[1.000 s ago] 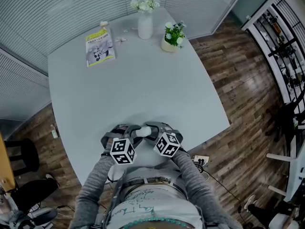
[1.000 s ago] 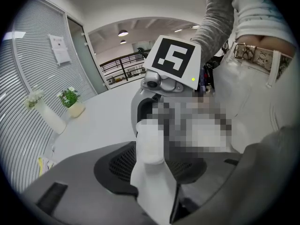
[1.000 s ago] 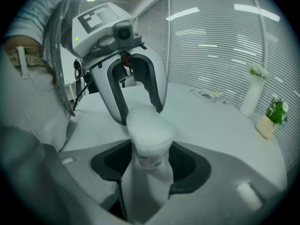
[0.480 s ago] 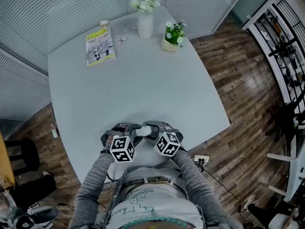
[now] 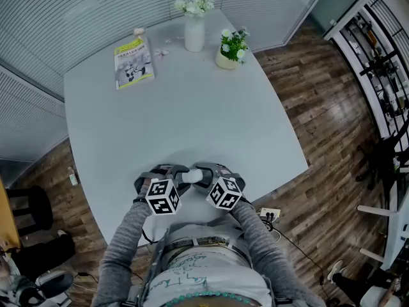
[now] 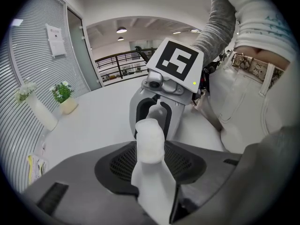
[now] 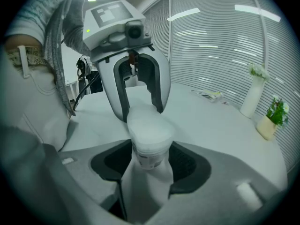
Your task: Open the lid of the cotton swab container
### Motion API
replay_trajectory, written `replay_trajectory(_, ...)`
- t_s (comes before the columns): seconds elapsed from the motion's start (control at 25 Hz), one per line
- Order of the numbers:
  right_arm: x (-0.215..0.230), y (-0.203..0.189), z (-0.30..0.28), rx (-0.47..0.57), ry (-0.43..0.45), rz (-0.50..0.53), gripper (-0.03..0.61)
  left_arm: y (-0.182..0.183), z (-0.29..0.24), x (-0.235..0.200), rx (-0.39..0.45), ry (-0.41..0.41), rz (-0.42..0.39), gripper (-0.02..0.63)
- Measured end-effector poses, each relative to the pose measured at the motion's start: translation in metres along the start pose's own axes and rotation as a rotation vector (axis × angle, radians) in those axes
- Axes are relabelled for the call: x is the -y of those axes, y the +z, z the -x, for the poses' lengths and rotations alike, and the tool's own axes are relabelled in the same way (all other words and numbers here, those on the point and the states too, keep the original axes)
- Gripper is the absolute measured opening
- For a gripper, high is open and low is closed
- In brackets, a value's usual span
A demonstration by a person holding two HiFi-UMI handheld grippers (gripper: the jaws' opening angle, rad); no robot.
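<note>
table [image 5: 192, 120]: pale, filling the middle of the head view, with a wooden floor [image 5: 319, 126] seen to its right.
booklet [image 5: 134, 62]: laid flat at the upper left of the table; no shift from the earlier frames is seen.
left gripper [image 5: 181, 175]: held at the lower centre, just left of the middle, angled down and inward. Its jaws are closed on one end of the cotton swab container, which fills the gap between them in the left gripper view. Its marker cube [image 5: 162, 197] is seen slightly higher and further left than a second ago, a little more tilted.
cotton swab container [image 5: 194, 174]: white, held between the two grippers at the near edge of the table. Its place is unchanged from the earlier frames.
vase [image 5: 194, 34]: set upright at the upper centre, white flowers in it.
right gripper [image 5: 206, 174]: placed just right of the container and closed on its other end. The labelled part is clamped between the jaws in the right gripper view. No movement since the earlier frames is shown.
potted plant [image 5: 232, 48]: stood near the vase, on its right.
</note>
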State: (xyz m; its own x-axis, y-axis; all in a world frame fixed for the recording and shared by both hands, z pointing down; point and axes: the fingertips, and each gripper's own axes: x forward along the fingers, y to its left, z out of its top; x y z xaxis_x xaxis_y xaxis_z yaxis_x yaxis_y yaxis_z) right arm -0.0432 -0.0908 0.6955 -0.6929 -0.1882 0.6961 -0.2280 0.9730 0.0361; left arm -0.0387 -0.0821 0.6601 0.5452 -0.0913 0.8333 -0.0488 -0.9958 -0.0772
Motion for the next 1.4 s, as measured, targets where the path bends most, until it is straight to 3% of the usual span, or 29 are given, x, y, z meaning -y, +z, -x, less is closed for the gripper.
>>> replay_trajectory(1.0,0.001,0.0,0.0,-0.003,0.005,0.01,0.245,0.002,0.004,-0.001,0.043,-0.167,0.095,0.173)
replay_trajectory(1.08,0.0,0.0,0.0,-0.004,0.008,0.015,0.245,0.002,0.005,0.0,0.052,-0.185,0.124,0.173)
replay_trajectory(1.2,-0.001,-0.001,-0.001,-0.011,0.019,0.037,0.245,0.008,0.01,-0.001,0.091,-0.25,0.264,0.172)
replay_trajectory(1.4,-0.002,0.0,-0.002,-0.011,0.019,0.034,0.245,0.002,0.009,-0.003,0.117,-0.216,0.244,0.175)
